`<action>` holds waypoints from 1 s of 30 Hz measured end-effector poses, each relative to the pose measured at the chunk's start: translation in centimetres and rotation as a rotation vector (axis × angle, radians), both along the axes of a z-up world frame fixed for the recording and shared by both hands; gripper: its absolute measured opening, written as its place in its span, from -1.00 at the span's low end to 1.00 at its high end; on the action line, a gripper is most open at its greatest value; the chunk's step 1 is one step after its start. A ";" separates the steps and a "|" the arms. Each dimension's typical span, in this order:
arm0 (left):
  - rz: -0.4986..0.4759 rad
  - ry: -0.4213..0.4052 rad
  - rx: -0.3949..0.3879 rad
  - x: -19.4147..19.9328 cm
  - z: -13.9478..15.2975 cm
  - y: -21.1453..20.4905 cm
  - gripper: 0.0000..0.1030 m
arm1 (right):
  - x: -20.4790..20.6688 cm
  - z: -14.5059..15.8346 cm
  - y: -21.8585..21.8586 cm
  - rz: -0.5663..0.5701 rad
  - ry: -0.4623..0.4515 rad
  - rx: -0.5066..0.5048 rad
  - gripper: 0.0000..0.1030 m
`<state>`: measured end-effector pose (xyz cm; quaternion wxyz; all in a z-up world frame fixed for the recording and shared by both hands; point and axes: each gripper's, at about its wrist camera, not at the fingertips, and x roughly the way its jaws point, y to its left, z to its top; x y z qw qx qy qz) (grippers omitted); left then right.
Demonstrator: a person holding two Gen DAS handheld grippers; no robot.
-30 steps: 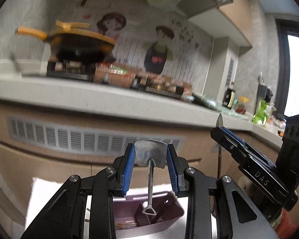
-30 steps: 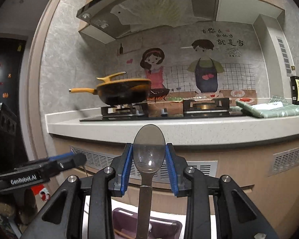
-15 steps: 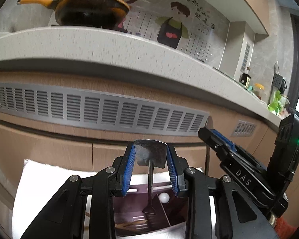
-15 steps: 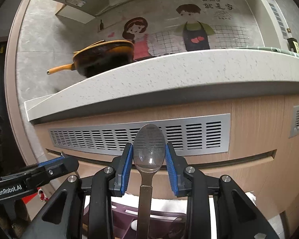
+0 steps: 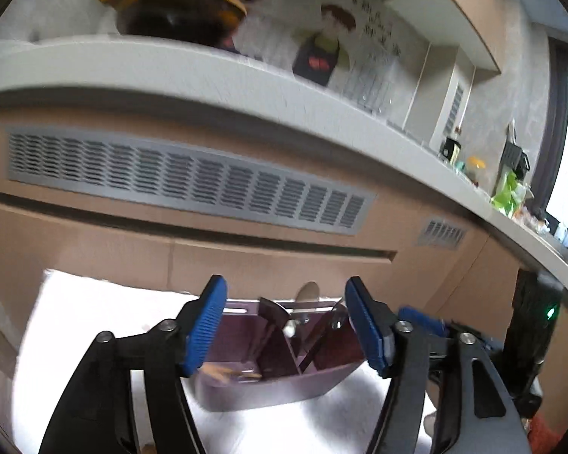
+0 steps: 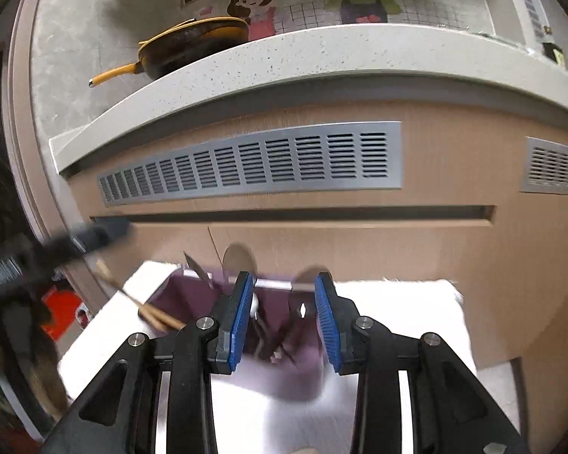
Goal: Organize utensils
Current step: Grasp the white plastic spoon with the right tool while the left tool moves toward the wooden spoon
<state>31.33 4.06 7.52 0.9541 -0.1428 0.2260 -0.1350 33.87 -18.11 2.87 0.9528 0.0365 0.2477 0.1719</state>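
A purple utensil holder (image 5: 269, 389) with dividers stands on a white cloth (image 5: 94, 310). My left gripper (image 5: 287, 325) hangs just above it, its jaws opening wide with nothing between the pads. The metal spatula (image 5: 272, 308) stands loose in the holder, and beside it is a spoon (image 5: 308, 291). In the right wrist view my right gripper (image 6: 284, 317) is over the same holder (image 6: 181, 291), its jaws opening. The blurred spoon (image 6: 240, 259) sits in the holder beyond the pads. The spatula (image 6: 195, 265) leans at the holder's left, near wooden chopsticks (image 6: 151, 312).
A cabinet front with a grey vent grille (image 6: 253, 162) rises right behind the holder, under a speckled countertop (image 6: 322, 53). A yellow-handled pan (image 6: 189, 45) stands on top. The other gripper (image 6: 75, 238) shows blurred at left, and a blue pad of the right gripper (image 5: 420, 321) at right.
Both grippers sank from counter height to the holder. The left jaws spread and let the spatula drop in. The spoon left the right pads and now stands in the holder.
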 end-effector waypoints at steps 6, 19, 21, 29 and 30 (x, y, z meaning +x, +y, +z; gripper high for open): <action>0.062 0.107 0.122 -5.7 -2.6 1.8 0.35 | -4.6 -2.7 0.8 -0.015 0.176 -0.120 -0.37; 0.246 0.368 -0.072 -13.2 -12.9 10.1 0.35 | -13.4 -8.5 5.9 0.273 0.304 -0.174 -0.37; 0.299 0.357 -0.074 -14.1 -12.9 11.4 0.35 | -12.6 -8.5 8.2 0.330 0.341 -0.157 -0.37; 0.280 0.382 -0.080 -14.4 -13.4 12.7 0.35 | -7.8 -10.0 16.7 0.363 0.411 -0.167 -0.37; 0.266 0.387 -0.081 -14.2 -13.5 12.4 0.35 | -7.7 -10.5 17.5 0.369 0.417 -0.195 -0.38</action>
